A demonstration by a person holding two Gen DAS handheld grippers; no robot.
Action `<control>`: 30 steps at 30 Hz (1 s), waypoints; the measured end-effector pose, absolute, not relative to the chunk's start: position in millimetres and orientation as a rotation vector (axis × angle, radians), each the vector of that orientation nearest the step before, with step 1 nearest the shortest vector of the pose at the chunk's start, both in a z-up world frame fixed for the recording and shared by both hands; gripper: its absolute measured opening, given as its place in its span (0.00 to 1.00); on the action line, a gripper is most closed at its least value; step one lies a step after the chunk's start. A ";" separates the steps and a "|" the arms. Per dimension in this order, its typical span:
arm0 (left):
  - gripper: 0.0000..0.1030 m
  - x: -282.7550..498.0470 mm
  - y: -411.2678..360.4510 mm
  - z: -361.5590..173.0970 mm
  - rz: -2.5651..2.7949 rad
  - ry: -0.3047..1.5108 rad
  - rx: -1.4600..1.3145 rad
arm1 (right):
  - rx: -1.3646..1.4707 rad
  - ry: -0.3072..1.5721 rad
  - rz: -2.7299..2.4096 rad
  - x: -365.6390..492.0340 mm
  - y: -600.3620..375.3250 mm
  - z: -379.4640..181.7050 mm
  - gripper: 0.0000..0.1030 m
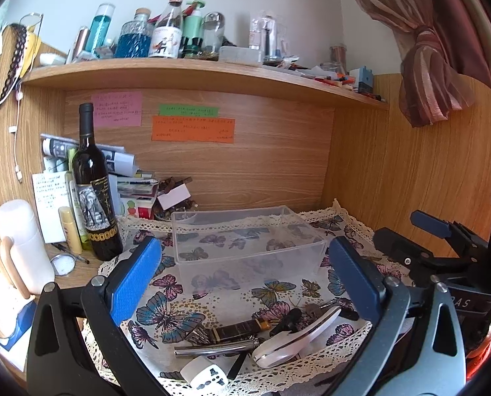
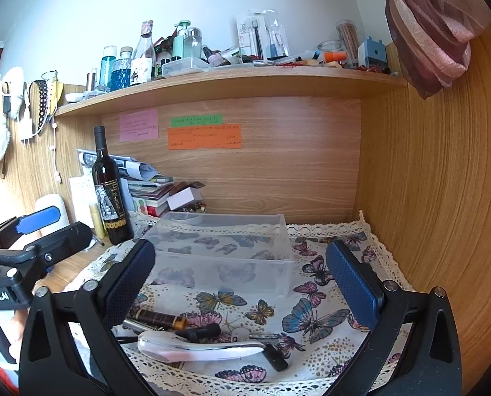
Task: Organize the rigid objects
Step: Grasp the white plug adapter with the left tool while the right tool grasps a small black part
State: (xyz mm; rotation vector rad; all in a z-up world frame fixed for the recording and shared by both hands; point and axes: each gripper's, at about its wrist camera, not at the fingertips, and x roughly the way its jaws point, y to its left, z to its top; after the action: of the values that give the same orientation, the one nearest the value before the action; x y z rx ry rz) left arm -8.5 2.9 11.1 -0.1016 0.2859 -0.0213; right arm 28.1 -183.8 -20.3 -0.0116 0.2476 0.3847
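A clear plastic box (image 1: 245,244) stands empty on a butterfly-print cloth (image 1: 166,300); it also shows in the right wrist view (image 2: 225,250). Near the cloth's front edge lie a brown pen-like tube (image 1: 238,328), a metal tube (image 1: 215,349), a white plug adapter (image 1: 205,373), a white-and-pink hand mirror (image 1: 298,336), a small black part (image 1: 286,321) and keys (image 1: 314,310). The mirror (image 2: 199,349) and brown tube (image 2: 159,318) show in the right wrist view. My left gripper (image 1: 245,283) is open above them. My right gripper (image 2: 242,283) is open, beside it on the right.
A dark wine bottle (image 1: 95,194), a white flask (image 1: 20,241), a small round mirror (image 1: 63,264) and stacked papers (image 1: 126,178) stand at the left. A crowded wooden shelf (image 1: 192,72) runs overhead. Wooden walls (image 1: 394,171) enclose the back and right.
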 end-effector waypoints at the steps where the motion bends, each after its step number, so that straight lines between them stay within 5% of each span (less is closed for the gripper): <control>1: 0.89 -7.0 6.7 10.0 -0.014 0.301 -0.113 | -0.012 0.260 0.379 30.3 -184.6 -22.2 0.88; 2: 0.82 -4.0 12.2 8.1 -0.005 0.323 -0.126 | -0.013 0.279 0.375 33.6 -185.7 -25.2 0.86; 10: 0.79 5.1 36.1 -29.4 0.068 0.468 -0.143 | -0.022 0.425 0.352 52.8 -197.7 -58.7 0.68; 30: 0.66 2.9 32.9 -130.8 0.170 0.746 -0.223 | -0.040 0.694 0.313 78.6 -205.6 -130.4 0.51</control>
State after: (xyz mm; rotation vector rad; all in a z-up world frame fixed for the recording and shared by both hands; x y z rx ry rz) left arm 2.9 32.9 -130.8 -0.2232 0.7461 0.1696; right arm 78.6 -205.6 -130.4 -0.0402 0.6937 0.3130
